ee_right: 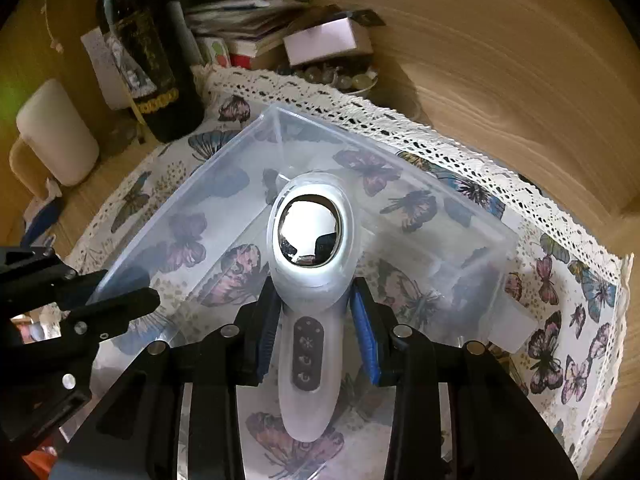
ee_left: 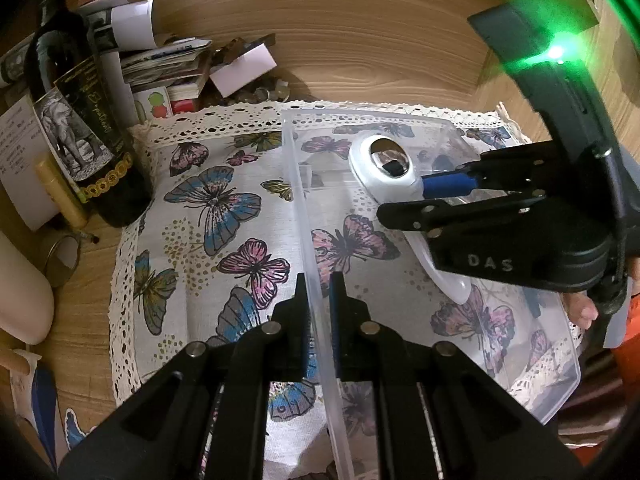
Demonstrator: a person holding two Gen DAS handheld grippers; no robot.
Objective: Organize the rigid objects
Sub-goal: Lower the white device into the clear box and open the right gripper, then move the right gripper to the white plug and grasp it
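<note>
Handheld facial massager [ee_right: 308, 288], white body with a mirror-like metal head and a grey button panel on the handle, sits inside the clear plastic bin [ee_right: 460, 208]. Whether its base already rests on the bin floor cannot be told; in the left wrist view the handle end looks low, near the floor.

Right claw [ee_right: 316, 328]: the blue pads flank the device's neck just below the head. The left pad looks in contact; a narrow gap seems to show at the right pad, so I cannot tell whether the pinch is firm or slackening.

Left claw [ee_left: 320, 300]: fingers straddle the bin's near wall, one inside and one outside, nearly pressed together on the thin plastic. Judged to be steadying the bin.

The bin stands on a butterfly-print cloth [ee_left: 208, 208] with a lace edge, spread over the wooden table [ee_left: 360, 40]. Behind the bin's far-left corner: dark wine bottle [ee_left: 92, 128], stack of papers and booklets [ee_left: 168, 64], small white box [ee_left: 244, 68].

Step in hand, as judged: placing the massager in the bin, at or near the set-down.

Next move calls for:
- lowering until the handle lies flat on the bin floor;
- spreading the right claw fully and drawing back along the handle axis, without dragging the device;
- keeping the left hold on the wall meanwhile, since the light bin may slide on the cloth.
</note>
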